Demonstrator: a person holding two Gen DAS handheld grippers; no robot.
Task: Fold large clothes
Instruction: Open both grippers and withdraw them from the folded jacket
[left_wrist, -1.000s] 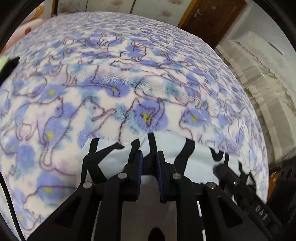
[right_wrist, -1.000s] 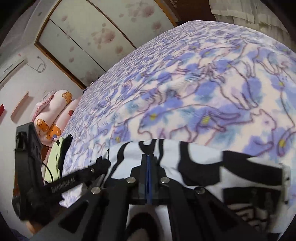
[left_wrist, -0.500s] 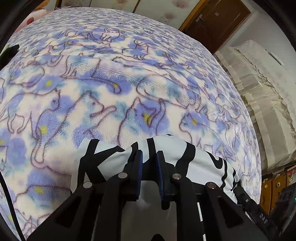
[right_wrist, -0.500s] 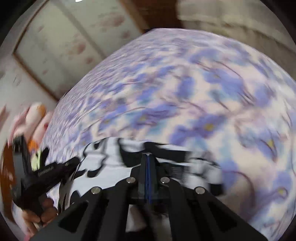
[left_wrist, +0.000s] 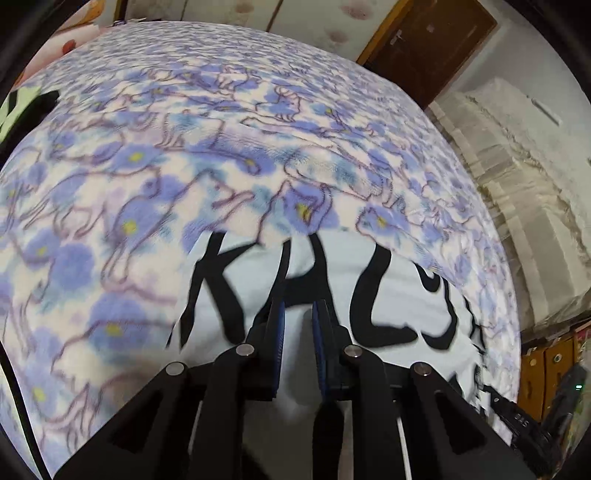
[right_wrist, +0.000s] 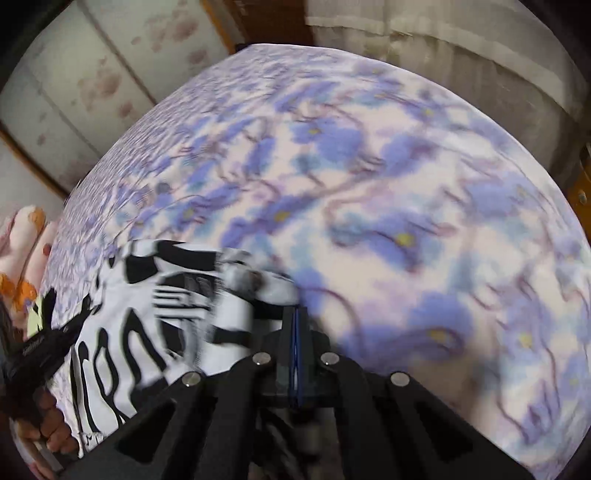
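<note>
Left wrist view: my left hand-held gripper (left_wrist: 297, 325) is narrow, pinched on the near edge of the white garment with black lettering (left_wrist: 332, 280). The garment lies on the flowered bed blanket (left_wrist: 221, 155), spread from the left hand-held gripper forward and toward the door side.

Right wrist view: my right hand-held gripper (right_wrist: 295, 328) is fully closed on a bunched corner of the same garment (right_wrist: 140, 332); the rest of it trails from that gripper toward the pillow side, where my hand (right_wrist: 48, 424) holds the left unit.

The garment's long axis looks to run between the two grips. The right side is bunched, so I'd judge the right end needs pulling taut before the fold.
</note>
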